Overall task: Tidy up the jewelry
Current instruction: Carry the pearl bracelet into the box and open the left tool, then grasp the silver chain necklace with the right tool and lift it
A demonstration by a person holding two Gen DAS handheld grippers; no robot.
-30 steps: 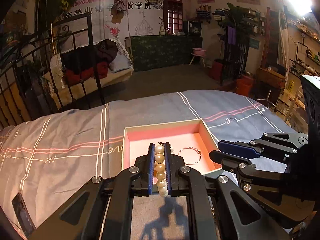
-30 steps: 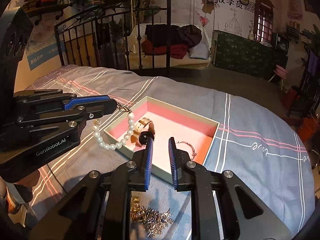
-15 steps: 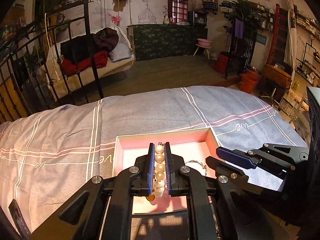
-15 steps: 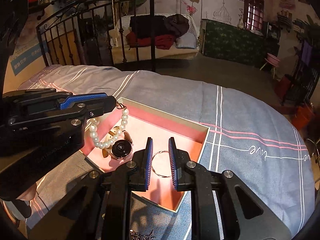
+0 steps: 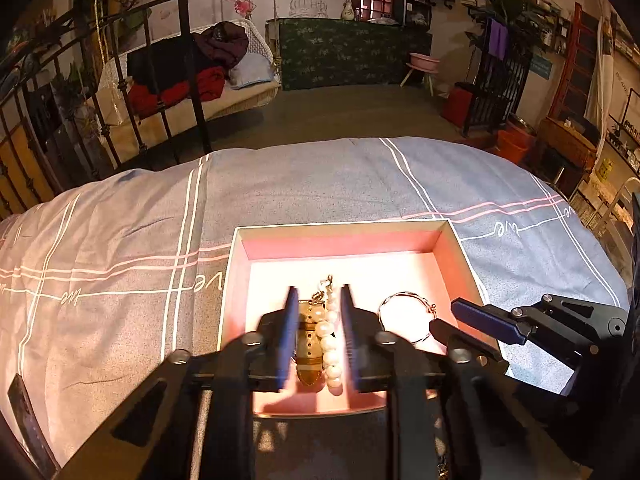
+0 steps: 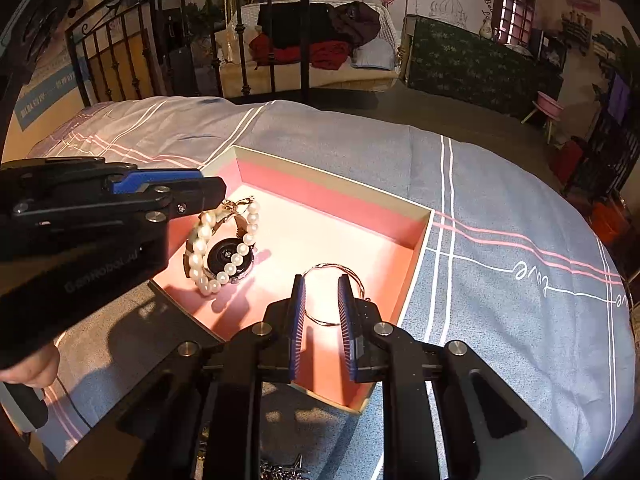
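A pink-lined open box (image 5: 454,240) (image 6: 336,200) lies on the bed. My left gripper (image 5: 319,312) (image 6: 208,194) hangs over its left part with its jaws apart. The pearl bracelet (image 5: 331,338) (image 6: 224,252) hangs between the fingers and drapes over a gold-strapped watch (image 5: 309,336) (image 6: 230,258) on the box floor. A thin wire bangle (image 5: 404,314) (image 6: 340,272) lies in the box's right part. My right gripper (image 6: 321,300) (image 5: 460,314) is slightly open and empty, low over the bangle.
A grey bedspread (image 5: 300,184) (image 6: 500,280) with white and pink stripes covers the bed. A pile of chain jewelry (image 6: 280,470) lies under my right gripper, outside the box. A black iron bed frame (image 6: 200,40) stands behind.
My left gripper moved over the box, lowered and opened, letting the pearl bracelet down onto the watch. My right gripper advanced over the box toward the bangle.
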